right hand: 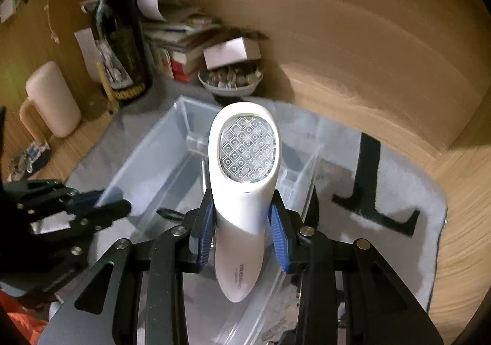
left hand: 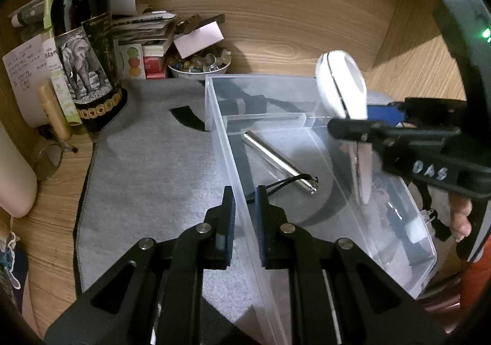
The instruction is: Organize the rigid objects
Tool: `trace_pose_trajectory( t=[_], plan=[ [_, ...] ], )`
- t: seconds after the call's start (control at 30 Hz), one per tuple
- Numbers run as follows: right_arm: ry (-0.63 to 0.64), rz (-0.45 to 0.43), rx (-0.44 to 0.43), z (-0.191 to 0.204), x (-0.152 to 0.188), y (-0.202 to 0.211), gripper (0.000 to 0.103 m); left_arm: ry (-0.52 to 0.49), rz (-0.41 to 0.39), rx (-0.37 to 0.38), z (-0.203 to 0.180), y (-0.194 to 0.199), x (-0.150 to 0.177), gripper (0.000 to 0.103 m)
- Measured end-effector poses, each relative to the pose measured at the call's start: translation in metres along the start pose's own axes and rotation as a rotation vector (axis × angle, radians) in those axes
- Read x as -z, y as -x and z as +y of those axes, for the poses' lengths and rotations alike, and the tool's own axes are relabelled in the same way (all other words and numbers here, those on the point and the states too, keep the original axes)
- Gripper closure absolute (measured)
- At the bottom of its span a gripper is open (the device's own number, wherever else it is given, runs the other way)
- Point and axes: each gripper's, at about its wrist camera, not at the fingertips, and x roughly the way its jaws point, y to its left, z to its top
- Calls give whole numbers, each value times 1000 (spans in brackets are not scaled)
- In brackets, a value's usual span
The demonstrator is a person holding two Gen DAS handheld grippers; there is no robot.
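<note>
A clear plastic organizer box (left hand: 310, 78) with dividers sits on a grey mat (left hand: 147, 160). A silver metal cylinder (left hand: 277, 160) with a black cord lies in one compartment. My left gripper (left hand: 245, 200) is shut on the box's left wall, one finger on each side. My right gripper (right hand: 242, 216) is shut on a white handheld device (right hand: 245, 167) with a gridded oval face, and holds it above the box (right hand: 147, 157). In the left wrist view the device (left hand: 340, 84) hangs over the box's right side, held by the right gripper (left hand: 353, 130).
A dark wine bottle (left hand: 83, 47) with an elephant label, stacked booklets (left hand: 144, 29) and a bowl of stones (left hand: 199, 64) stand at the back left. A pale mug (right hand: 50, 99) is at the left. Wooden walls close the back and right.
</note>
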Motion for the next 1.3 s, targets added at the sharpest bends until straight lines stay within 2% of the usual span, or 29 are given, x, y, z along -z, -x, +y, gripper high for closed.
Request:
trace_pose_trajectory(
  t=[0.57, 0.67, 0.73, 0.9, 1.03, 1.17, 1.23, 1.3],
  plan=[
    [112, 156, 54, 8, 0, -43, 71, 8, -10, 23, 2, 2, 1, 90],
    [129, 116, 69, 10, 1, -36, 70, 6, -8, 25, 1, 2, 1, 89],
    [132, 93, 65, 11, 0, -30, 59, 4, -7, 21, 0, 2, 1, 89],
    [135, 17, 71, 13, -3, -8, 49, 6, -6, 13, 0, 0, 0, 89],
    [120, -52, 113, 7, 2, 9, 31, 2, -1, 6, -1, 0, -1, 89],
    [81, -89, 146, -11, 13, 26, 31, 1, 8, -2, -2, -1, -3, 89],
    [31, -98, 170, -25, 19, 35, 24, -2, 10, -11, -3, -1, -3, 89],
    [-22, -102, 173, -40, 23, 42, 23, -11, 11, -22, -5, -2, -3, 89]
  ],
)
